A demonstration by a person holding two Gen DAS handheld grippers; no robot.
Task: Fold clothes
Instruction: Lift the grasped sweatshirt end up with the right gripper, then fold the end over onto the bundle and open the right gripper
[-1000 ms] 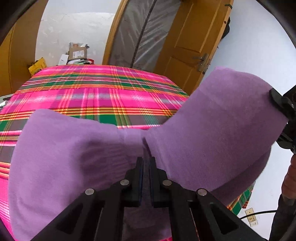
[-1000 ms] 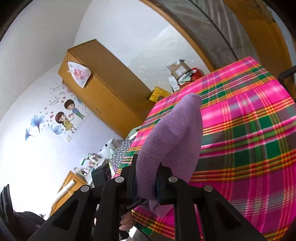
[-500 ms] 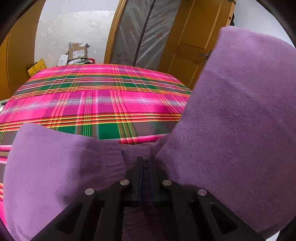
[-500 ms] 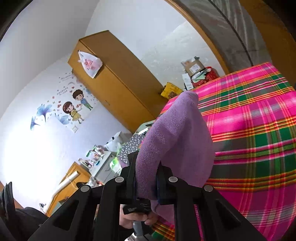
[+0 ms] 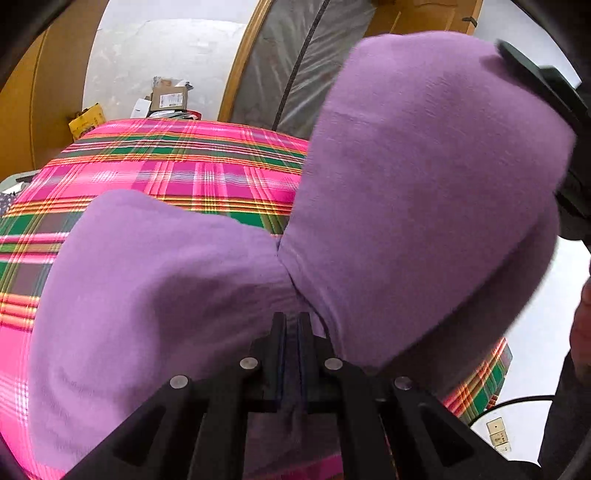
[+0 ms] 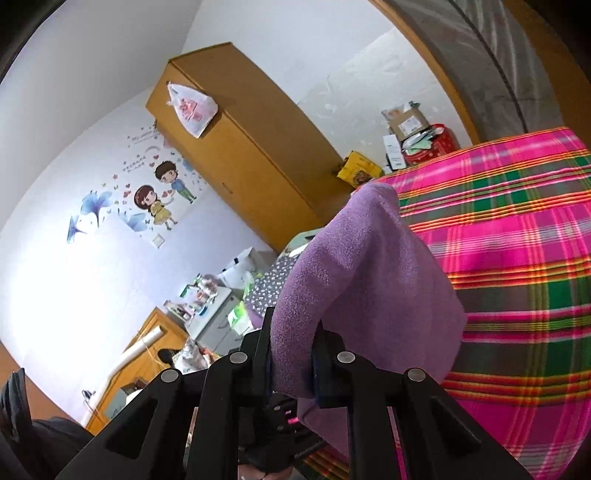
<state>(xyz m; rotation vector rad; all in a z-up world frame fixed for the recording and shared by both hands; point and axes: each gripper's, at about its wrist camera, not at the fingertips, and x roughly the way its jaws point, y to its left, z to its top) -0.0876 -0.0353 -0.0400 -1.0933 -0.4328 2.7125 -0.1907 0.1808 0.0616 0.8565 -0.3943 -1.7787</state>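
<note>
A purple fleece garment is held up above a bed with a pink and green plaid cover. My left gripper is shut on a bunched part of the garment, which spreads left and right of the jaws. My right gripper is shut on another edge of the same garment, which drapes over its jaws. The right gripper also shows at the right edge of the left wrist view, at the garment's upper right. The garment's lower part is hidden.
A yellow wardrobe stands by the wall left of the bed. Boxes and bags lie beyond the bed's far end. A wooden door is at the back right. A cluttered low cabinet stands beside the bed.
Both grippers have lifted the garment higher. Its right part now stands taller and fills more of the left wrist view, and the right gripper has come back into sight there.
</note>
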